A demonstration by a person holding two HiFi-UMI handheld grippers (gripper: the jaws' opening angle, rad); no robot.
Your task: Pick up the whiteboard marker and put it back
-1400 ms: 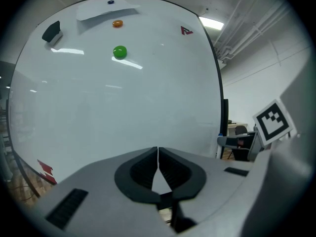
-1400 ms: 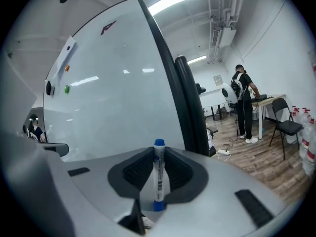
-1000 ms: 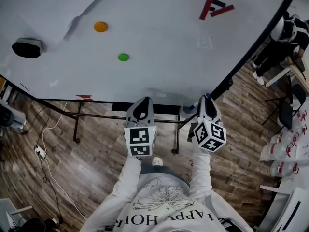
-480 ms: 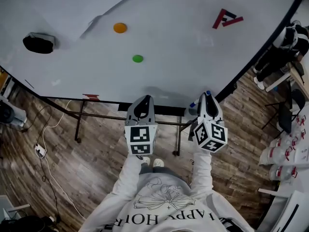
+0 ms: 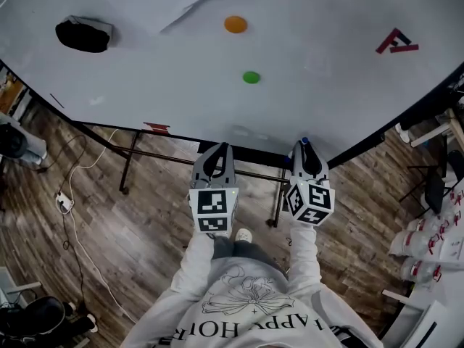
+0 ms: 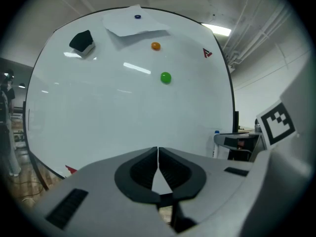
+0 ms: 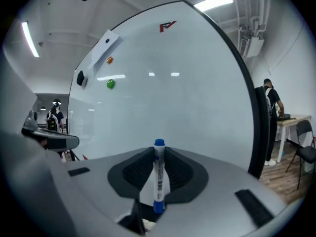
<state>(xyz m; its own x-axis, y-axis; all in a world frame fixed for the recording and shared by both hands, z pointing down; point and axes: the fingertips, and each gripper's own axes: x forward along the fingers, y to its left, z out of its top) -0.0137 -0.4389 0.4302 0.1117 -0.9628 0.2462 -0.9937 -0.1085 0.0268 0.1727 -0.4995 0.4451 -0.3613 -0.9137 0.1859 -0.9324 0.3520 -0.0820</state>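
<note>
Blue at both ends with a white barrel, the whiteboard marker [image 7: 158, 179] stands upright between the jaws of the right gripper [image 7: 158, 154]. The jaws are clamped on its barrel, and its upper blue end pokes up just past the fingertips. In the head view this gripper is held out in front of the person, close to the lower edge of the whiteboard [image 5: 145, 93].

The left gripper [image 6: 158, 154] is held beside it, a little apart. Its jaws are pressed together with nothing between them. Both grippers point towards the board.

On the white surface sits a green magnet [image 5: 251, 77] and, higher up, an orange magnet [image 5: 235, 25]. A black eraser [image 5: 83, 35] clings to the board's left part, and a red logo [image 5: 395, 42] marks the right. A sheet of paper [image 6: 136, 26] hangs near the top edge under a small blue magnet [image 6: 138, 17].

The board stands on a dark metal frame [image 5: 130, 167] over a wood-plank floor [image 5: 109, 227], where a white cable [image 5: 72, 220] trails. In the right gripper view, a person [image 7: 270, 105] stands beyond the board's right edge, beside a table [image 7: 291, 120].
</note>
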